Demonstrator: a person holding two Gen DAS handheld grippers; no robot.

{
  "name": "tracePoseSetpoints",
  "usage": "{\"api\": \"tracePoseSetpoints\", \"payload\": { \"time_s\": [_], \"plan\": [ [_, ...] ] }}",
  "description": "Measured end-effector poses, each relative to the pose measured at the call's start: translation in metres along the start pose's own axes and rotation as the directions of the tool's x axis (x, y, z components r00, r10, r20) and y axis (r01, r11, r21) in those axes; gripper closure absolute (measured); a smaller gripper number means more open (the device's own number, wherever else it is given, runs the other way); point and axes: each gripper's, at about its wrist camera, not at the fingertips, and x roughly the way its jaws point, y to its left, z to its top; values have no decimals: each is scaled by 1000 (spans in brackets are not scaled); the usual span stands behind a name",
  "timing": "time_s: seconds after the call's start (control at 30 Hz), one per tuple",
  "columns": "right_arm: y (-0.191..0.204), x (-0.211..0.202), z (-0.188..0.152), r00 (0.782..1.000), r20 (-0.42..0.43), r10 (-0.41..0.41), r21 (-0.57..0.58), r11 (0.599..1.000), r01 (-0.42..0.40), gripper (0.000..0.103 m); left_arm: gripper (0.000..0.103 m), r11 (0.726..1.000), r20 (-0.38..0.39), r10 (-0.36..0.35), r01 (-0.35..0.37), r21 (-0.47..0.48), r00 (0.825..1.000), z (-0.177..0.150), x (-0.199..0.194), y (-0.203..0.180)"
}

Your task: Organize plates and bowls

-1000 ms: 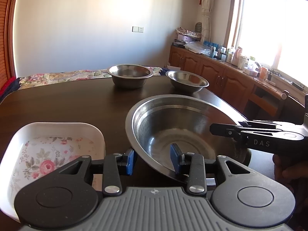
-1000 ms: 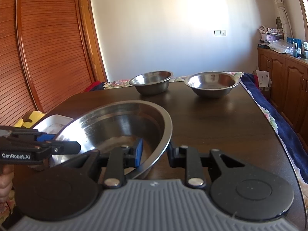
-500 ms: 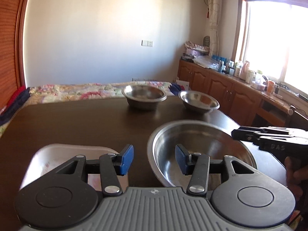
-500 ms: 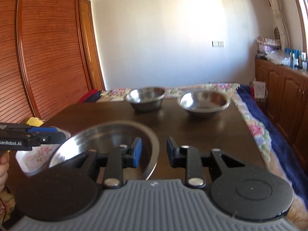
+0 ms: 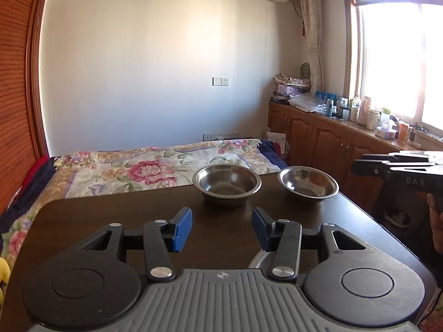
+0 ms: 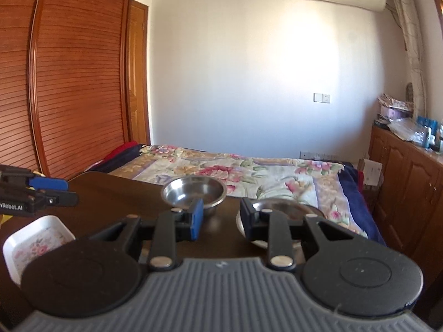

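Two small steel bowls stand at the far edge of the dark table (image 5: 110, 215): a deeper bowl (image 5: 227, 184) (image 6: 193, 193) and, to its right, a shallower bowl (image 5: 308, 184) (image 6: 277, 210). A sliver of the large steel bowl's rim (image 5: 257, 260) peeks out under my left gripper (image 5: 222, 228), which is open and holds nothing. My right gripper (image 6: 220, 220) is open too, raised above the table. A white floral dish (image 6: 36, 243) lies at the left in the right wrist view.
A bed with a floral cover (image 5: 155, 166) lies beyond the table. Wooden cabinets (image 5: 318, 138) with bottles on top run along the right wall under a window. A slatted wooden wardrobe (image 6: 69, 83) stands at the left.
Both grippers have lifted up and away from the large bowl, which has dropped almost out of view. The white dish has left the left wrist view.
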Motion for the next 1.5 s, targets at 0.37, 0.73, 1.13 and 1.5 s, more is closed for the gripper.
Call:
{"api": "tracePoseSetpoints", "payload": {
  "time_s": [0.37,0.73,1.13,1.5],
  "plan": [
    [-10,61,17,992,-92,87,-21,996,-89,70,52,1000,-59,-4,5,14,998,12,60,8],
    [-23,122,23,981,-165,99,-4,995,-102,62,52,1000,-115,9,-8,3,993,29,120,22],
    [-20,166,18,957,-263,120,30,993,-116,55,52,998,-173,-10,0,-59,985,32,164,30],
    [-19,192,14,929,-342,139,68,990,-123,62,57,993,-248,-40,10,-121,968,30,197,42]
  ]
}}
